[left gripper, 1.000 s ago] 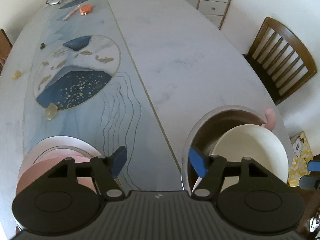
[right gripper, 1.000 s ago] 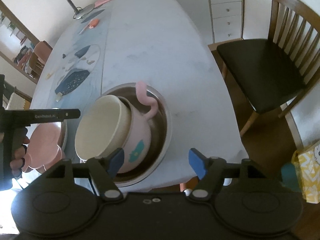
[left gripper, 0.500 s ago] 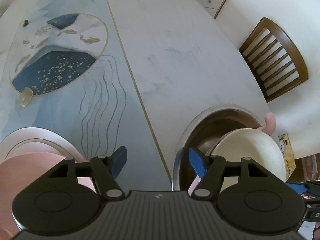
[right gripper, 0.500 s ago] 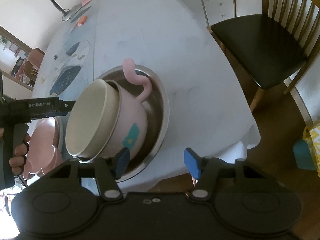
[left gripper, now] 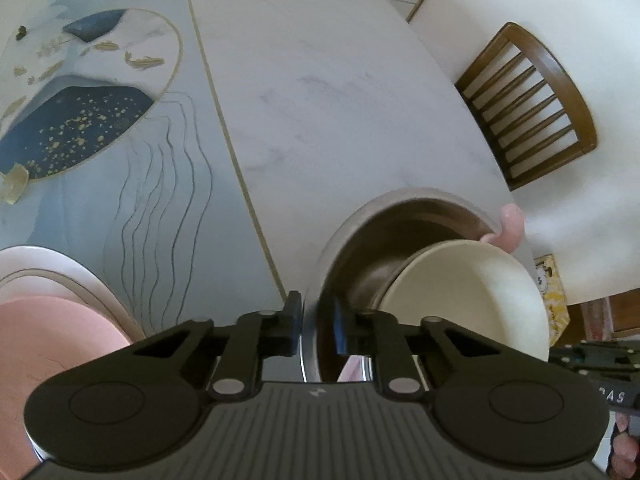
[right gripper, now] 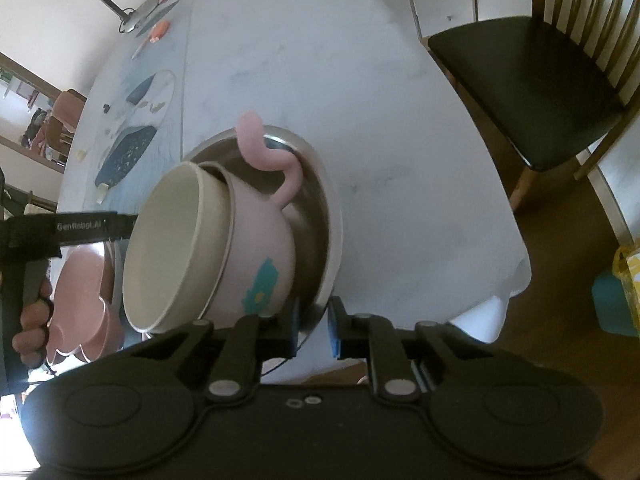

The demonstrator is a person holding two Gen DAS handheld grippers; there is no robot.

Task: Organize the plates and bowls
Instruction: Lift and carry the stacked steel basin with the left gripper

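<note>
- Both grippers have just closed on the steel bowl: the left gripper pinches its near rim, the right gripper its rim at six o'clock, probably to lift it evenly.
- Inside, a cream bowl leans nested in a pink cup.
- Pink plates at nine o'clock are cut off.

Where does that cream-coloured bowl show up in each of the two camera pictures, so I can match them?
Left wrist view: the cream bowl sits lower right, tilted inside the steel basin, right of the gripper's fingers.
Right wrist view: the same cream bowl is left of centre, nested in the pink cup, inside the basin.
Shared landmark: the cup's curled pink handle at the basin's far rim.
</note>
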